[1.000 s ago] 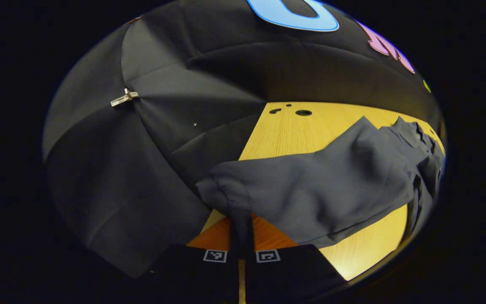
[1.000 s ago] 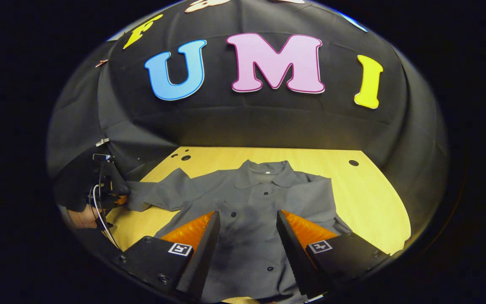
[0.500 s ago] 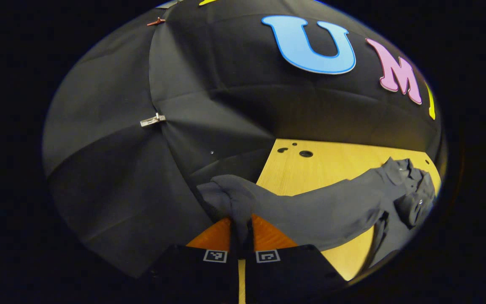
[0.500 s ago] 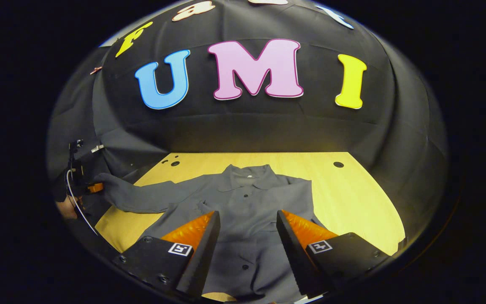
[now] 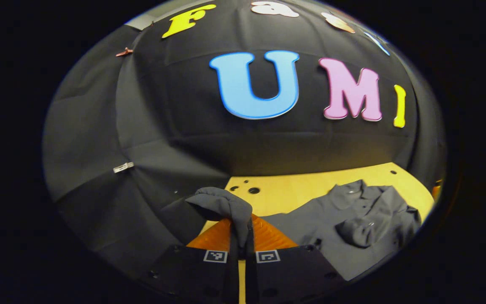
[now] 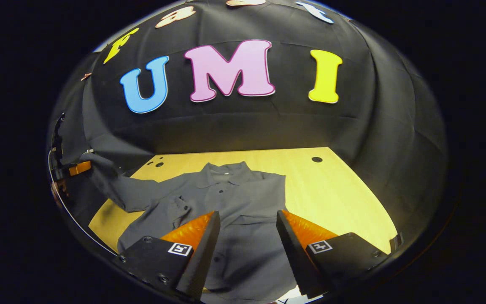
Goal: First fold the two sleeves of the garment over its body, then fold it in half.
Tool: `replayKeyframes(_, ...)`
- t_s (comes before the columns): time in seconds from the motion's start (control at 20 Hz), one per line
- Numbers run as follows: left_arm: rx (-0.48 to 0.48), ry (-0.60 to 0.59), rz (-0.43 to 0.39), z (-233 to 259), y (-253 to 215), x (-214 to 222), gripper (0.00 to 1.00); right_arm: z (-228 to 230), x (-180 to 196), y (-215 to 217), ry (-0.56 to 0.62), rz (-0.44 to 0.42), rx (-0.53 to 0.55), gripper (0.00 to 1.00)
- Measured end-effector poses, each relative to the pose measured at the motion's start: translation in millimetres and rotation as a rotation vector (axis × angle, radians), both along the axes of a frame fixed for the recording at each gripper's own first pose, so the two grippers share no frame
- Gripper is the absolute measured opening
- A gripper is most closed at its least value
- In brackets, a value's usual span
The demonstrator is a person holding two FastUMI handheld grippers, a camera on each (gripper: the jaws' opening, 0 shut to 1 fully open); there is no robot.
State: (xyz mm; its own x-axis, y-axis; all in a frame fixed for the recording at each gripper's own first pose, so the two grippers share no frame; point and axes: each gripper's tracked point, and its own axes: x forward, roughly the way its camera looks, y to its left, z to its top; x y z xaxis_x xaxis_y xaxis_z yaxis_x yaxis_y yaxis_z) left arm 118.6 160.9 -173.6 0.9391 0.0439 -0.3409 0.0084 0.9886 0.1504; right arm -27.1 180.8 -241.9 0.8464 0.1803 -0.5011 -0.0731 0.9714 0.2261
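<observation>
Left gripper (image 5: 241,230) clamped on the cuff end of the left sleeve (image 5: 222,204), fabric bunched and pinched between both fingers, lifted clear of the table (image 5: 310,185). Also visible in the right gripper view at far left (image 6: 74,169), sleeve (image 6: 116,190) strung from it down to the shirt's shoulder, off the table's left edge.

Right gripper (image 6: 245,234) fingers wide apart, holding nothing, hovering above the lower body of the shirt (image 6: 234,211).

Grey button-front shirt lying face up on the wooden table, collar (image 6: 222,173) toward the back wall, placket buttons showing. Right sleeve apparently already folded over the chest: bunched lump with a cuff button on the body in the left gripper view (image 5: 365,228). Judged from that alone.

Progress, as a judgement: one sleeve done, second sleeve picked up but not laid over the body. Left: carry this sleeve across and release, then the half fold. Roughly a third through.

Writing: small pale tab inside the collar (image 6: 226,172), too small to read. Square black-and-white markers on the gripper bodies (image 6: 179,248), not text. No brand legible on the shirt.
</observation>
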Motion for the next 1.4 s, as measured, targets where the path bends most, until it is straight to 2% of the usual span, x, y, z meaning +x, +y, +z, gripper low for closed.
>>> replayKeyframes(0.25, 0.017, 0.0, -0.141, 9.3, -80.2, 8.7, 0.1, -15.1, -10.0, -45.9, 0.021, -0.088, 0.003, 0.84)
replayKeyframes(0.7, -0.029, 0.073, -0.32, -29.7, -218.0, 19.3, 0.1, -56.2, -32.7, -102.5, 0.097, -0.193, 0.002, 0.84)
replayKeyframes(1.05, -0.069, 0.169, -0.367, -83.5, -295.4, 28.1, 0.11, -88.4, -44.5, -133.4, 0.159, -0.237, 0.008, 0.84)
replayKeyframes(1.4, 0.011, 0.232, -0.455, -146.7, -358.0, 23.7, 0.11, -118.5, -56.3, -152.9, 0.221, -0.26, 0.024, 0.84)
